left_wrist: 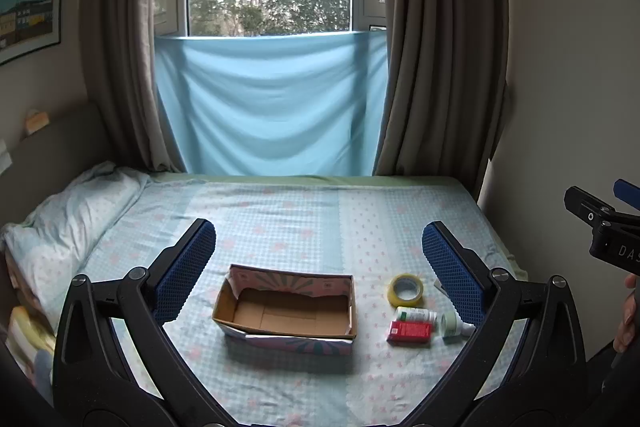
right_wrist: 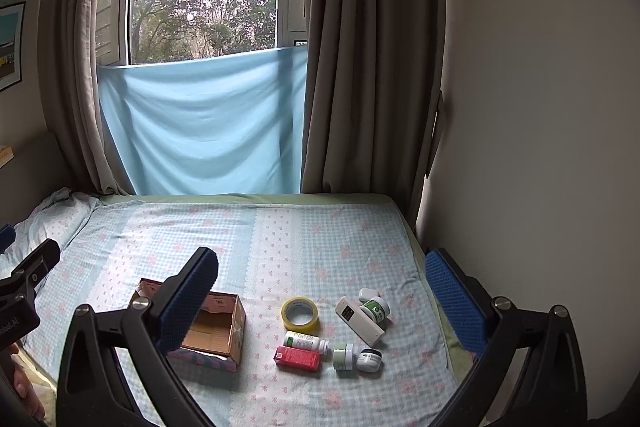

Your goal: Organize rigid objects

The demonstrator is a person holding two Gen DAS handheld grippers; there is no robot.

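Observation:
An open, empty cardboard box [left_wrist: 286, 311] [right_wrist: 216, 331] sits on the bed. To its right lie a yellow tape roll [left_wrist: 406, 290] [right_wrist: 300, 314], a white bottle [right_wrist: 306, 341], a red box [left_wrist: 410, 331] [right_wrist: 298, 357], a white remote [right_wrist: 359, 320], and small jars [right_wrist: 375, 308] [right_wrist: 369, 359] [right_wrist: 345, 355]. My left gripper [left_wrist: 318, 259] is open above the box. My right gripper [right_wrist: 322, 287] is open above the small items. Both are empty.
The bed [right_wrist: 280, 239] has a checked floral sheet. A pillow [left_wrist: 76, 215] lies at the left. Curtains [left_wrist: 432, 47] and a blue cloth [left_wrist: 268, 107] hang at the window behind. A wall [right_wrist: 540, 147] bounds the right side.

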